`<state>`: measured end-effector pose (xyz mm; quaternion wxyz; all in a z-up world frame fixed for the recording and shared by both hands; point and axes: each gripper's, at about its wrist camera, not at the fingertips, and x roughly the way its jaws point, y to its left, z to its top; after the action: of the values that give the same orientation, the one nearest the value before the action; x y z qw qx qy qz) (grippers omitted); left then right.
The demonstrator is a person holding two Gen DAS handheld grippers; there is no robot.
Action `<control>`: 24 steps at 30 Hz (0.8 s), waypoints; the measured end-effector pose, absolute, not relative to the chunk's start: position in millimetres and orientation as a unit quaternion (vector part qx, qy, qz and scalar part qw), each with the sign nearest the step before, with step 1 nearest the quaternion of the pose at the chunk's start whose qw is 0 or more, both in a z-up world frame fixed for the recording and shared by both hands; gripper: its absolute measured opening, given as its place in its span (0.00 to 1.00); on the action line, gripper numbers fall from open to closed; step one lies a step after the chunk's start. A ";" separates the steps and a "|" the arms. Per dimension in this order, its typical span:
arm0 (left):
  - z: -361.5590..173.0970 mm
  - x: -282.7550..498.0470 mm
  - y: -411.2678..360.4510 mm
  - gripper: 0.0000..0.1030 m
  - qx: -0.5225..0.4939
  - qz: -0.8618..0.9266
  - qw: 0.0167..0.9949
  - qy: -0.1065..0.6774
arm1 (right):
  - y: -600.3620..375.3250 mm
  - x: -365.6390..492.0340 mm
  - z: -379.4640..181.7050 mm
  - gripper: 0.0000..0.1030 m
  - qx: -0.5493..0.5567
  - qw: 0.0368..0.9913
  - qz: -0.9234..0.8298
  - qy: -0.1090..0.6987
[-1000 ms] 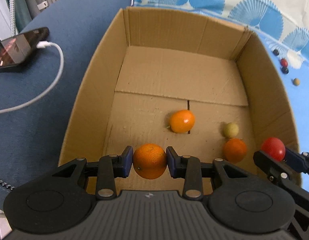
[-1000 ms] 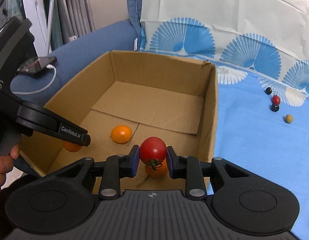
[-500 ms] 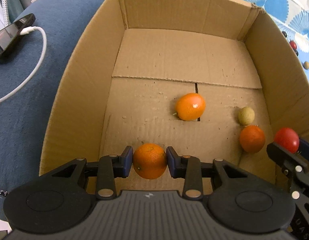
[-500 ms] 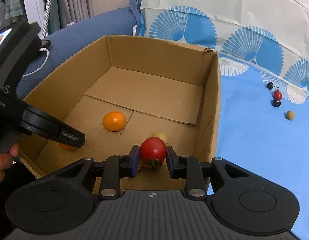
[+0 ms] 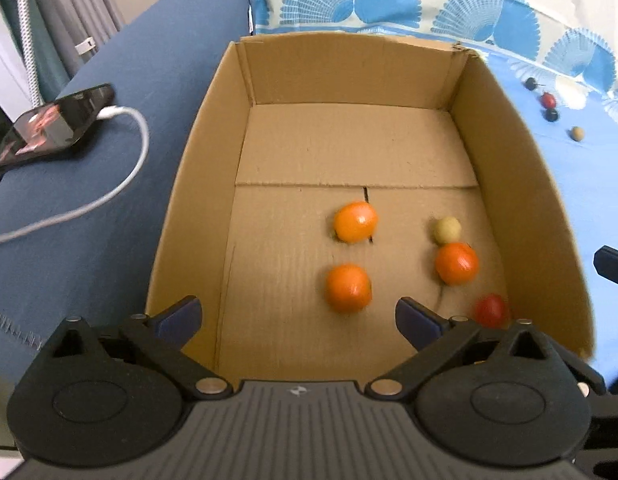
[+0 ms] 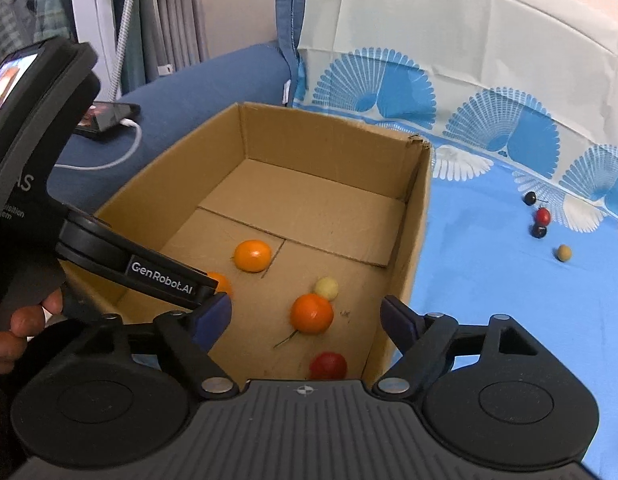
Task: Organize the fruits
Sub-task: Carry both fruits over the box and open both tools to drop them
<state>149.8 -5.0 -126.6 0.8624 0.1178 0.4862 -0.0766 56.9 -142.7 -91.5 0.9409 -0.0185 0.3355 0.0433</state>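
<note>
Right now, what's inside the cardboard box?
In the cardboard box: three oranges, a small pale yellow fruit and a red tomato. The near floor is hidden behind the left gripper, whose jaws are opening, empty.

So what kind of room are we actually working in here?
Probably a home living room or bedroom: a blue upholstered sofa, a charging phone on it, a fan-patterned sheet, and curtains behind.

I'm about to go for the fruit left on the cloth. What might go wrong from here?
The orange and tomato look blurred in the cardboard box, possibly rolling and bumping other fruit. The small fruits on the blue cloth could slip between fingers or roll off. The left gripper and right gripper, both opening, might collide.
</note>
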 end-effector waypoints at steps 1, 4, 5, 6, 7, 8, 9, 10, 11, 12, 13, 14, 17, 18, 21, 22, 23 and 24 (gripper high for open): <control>-122.7 140.4 -1.6 1.00 0.114 -0.078 0.863 0.486 | -141.4 48.4 -87.7 0.83 -0.017 0.942 0.042 0.333; -111.3 112.2 5.3 1.00 0.105 -0.074 0.867 0.481 | -137.4 26.0 -77.7 0.86 -0.012 0.945 0.041 0.325; -108.5 101.4 6.6 1.00 0.103 -0.073 0.869 0.478 | -135.9 17.0 -73.9 0.86 -0.009 0.946 0.041 0.321; -104.4 91.5 8.4 1.00 0.101 -0.073 0.872 0.474 | -133.9 10.9 -71.4 0.86 -0.008 0.947 0.039 0.318; -99.5 82.8 10.2 1.00 0.100 -0.073 0.874 0.470 | -132.6 2.1 -68.3 0.87 -0.007 0.949 0.038 0.314; -94.5 74.9 11.7 1.00 0.099 -0.073 0.877 0.465 | -131.8 -5.6 -66.0 0.87 -0.007 0.950 0.037 0.310; -89.7 67.5 12.9 1.00 0.098 -0.074 0.880 0.459 | -131.0 -13.0 -63.2 0.88 -0.007 0.951 0.036 0.306; -85.3 61.3 14.3 1.00 0.096 -0.074 0.884 0.452 | -130.4 -19.7 -60.1 0.88 -0.007 0.953 0.035 0.301; -81.5 55.0 14.9 1.00 0.094 -0.075 0.888 0.445 | -130.0 -26.4 -57.0 0.89 -0.007 0.954 0.034 0.297; -77.7 49.9 15.6 1.00 0.094 -0.076 0.890 0.440 | -129.4 -31.9 -54.7 0.89 -0.006 0.956 0.032 0.292; -74.0 45.3 16.5 1.00 0.094 -0.077 0.892 0.436 | -128.8 -37.9 -52.0 0.89 -0.006 0.958 0.030 0.286; -70.1 40.7 17.4 1.00 0.093 -0.078 0.893 0.433 | -127.8 -43.5 -49.9 0.89 -0.007 0.959 0.028 0.281; -61.8 26.5 18.5 1.00 0.092 -0.079 0.900 0.420 | -125.8 -58.4 -44.5 0.89 -0.009 0.963 0.023 0.267; -59.1 21.8 18.6 1.00 0.091 -0.078 0.902 0.415 | -125.5 -61.9 -43.3 0.89 -0.009 0.965 0.023 0.262; -52.8 12.0 18.7 1.00 0.089 -0.076 0.908 0.403 | -124.8 -73.1 -38.6 0.89 -0.012 0.968 0.019 0.249; -50.8 9.3 18.2 1.00 0.089 -0.076 0.908 0.401 | -124.8 -76.5 -37.2 0.89 -0.012 0.969 0.017 0.246; -49.3 6.6 17.8 1.00 0.090 -0.076 0.910 0.398 | -125.3 -80.3 -35.6 0.89 -0.012 0.970 0.016 0.241; -47.4 3.6 17.1 1.00 0.091 -0.076 0.911 0.394 | -125.1 -83.3 -34.3 0.89 -0.012 0.971 0.015 0.238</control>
<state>3.6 17.1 -47.4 0.9113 0.0913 0.3943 -0.0759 -83.3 -125.1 -34.3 0.9711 -0.0116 0.2378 0.0149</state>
